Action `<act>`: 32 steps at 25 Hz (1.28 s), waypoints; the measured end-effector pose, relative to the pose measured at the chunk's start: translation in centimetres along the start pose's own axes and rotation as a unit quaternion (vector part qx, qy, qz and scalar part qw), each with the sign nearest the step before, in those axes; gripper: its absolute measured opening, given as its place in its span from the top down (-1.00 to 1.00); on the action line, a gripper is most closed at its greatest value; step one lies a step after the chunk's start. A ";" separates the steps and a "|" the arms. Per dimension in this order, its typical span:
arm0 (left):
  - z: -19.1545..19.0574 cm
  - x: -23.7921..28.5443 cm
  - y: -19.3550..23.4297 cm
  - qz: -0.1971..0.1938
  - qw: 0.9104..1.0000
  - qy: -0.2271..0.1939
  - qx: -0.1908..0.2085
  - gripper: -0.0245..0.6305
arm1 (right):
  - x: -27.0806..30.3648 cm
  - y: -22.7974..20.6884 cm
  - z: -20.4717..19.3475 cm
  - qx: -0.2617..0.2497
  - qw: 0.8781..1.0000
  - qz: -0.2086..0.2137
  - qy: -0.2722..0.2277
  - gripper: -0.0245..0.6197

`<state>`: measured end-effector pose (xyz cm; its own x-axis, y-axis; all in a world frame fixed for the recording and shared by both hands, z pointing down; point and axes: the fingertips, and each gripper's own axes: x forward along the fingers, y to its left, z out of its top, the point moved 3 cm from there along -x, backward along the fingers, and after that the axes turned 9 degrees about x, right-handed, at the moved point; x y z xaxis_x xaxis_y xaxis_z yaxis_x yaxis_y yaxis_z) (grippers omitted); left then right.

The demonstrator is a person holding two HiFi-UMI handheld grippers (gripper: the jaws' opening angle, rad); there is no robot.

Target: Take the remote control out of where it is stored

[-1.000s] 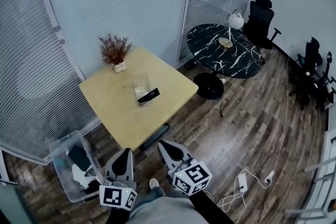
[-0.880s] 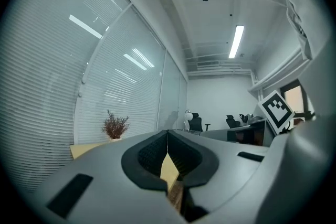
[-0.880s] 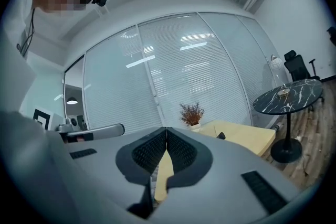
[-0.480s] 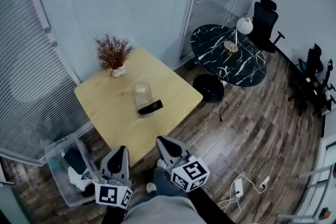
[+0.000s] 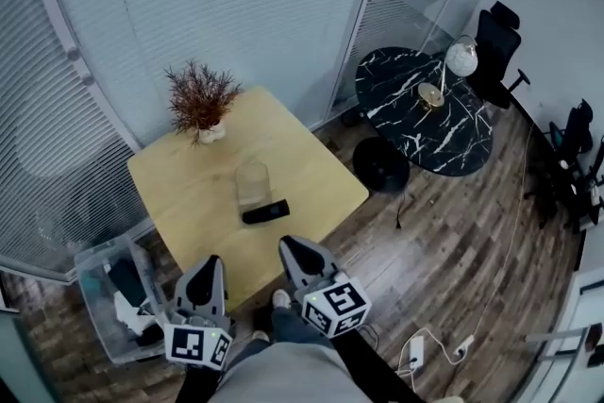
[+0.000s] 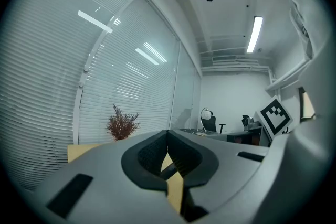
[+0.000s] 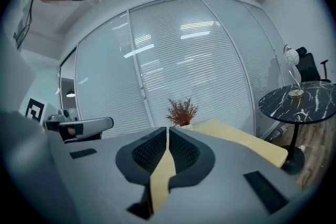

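Observation:
A black remote control [image 5: 265,212] lies on the square wooden table [image 5: 189,189], its far end at the mouth of a clear plastic holder [image 5: 252,183] lying on the tabletop. My left gripper [image 5: 207,268] and right gripper [image 5: 292,249] hang side by side at the table's near edge, short of the remote. Both are shut with nothing between the jaws. In the left gripper view the left gripper [image 6: 167,136] points over the table [image 6: 79,151]; in the right gripper view the right gripper [image 7: 167,134] does the same above the tabletop [image 7: 247,140].
A dried plant in a small pot [image 5: 200,101] stands at the table's far corner. A clear bin with odds and ends [image 5: 118,297] sits on the floor at left. A round black marble table [image 5: 425,109] with a lamp [image 5: 458,61] stands at right, office chairs beyond. Cables and a power strip [image 5: 415,352] lie on the floor.
The view has drawn closer to the wooden table, which now sits nearer under both grippers. Both grippers stay shut and keep their places side by side.

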<state>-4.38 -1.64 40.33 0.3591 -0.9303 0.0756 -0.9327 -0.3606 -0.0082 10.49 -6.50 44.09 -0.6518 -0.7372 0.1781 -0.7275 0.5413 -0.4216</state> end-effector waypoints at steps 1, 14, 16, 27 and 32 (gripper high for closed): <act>0.0 0.4 0.0 0.004 1.000 0.000 0.000 0.90 | 0.2 -0.6 0.1 0.000 1.000 -0.001 0.003 0.92; -0.4 2.5 1.3 0.032 0.999 0.015 -0.002 0.90 | 3.1 -7.4 -1.1 0.012 0.998 -0.048 0.035 0.91; -0.7 2.7 1.7 0.028 0.999 0.021 -0.003 0.90 | 3.7 -7.8 -1.2 0.013 0.998 -0.052 0.038 0.91; -2.2 3.8 3.2 0.004 0.999 0.038 -0.018 0.90 | 6.6 -8.9 -2.5 0.014 0.996 -0.060 0.057 0.63; -2.5 4.3 3.9 0.000 0.999 0.040 -0.019 0.90 | 7.5 -9.7 -3.4 0.017 0.995 -0.070 0.068 0.53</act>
<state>-6.51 -6.87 43.08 0.3572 -0.9211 0.1551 -0.9336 -0.3571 0.0295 11.93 -15.94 52.53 -0.5689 -0.7417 0.3552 -0.8072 0.4210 -0.4138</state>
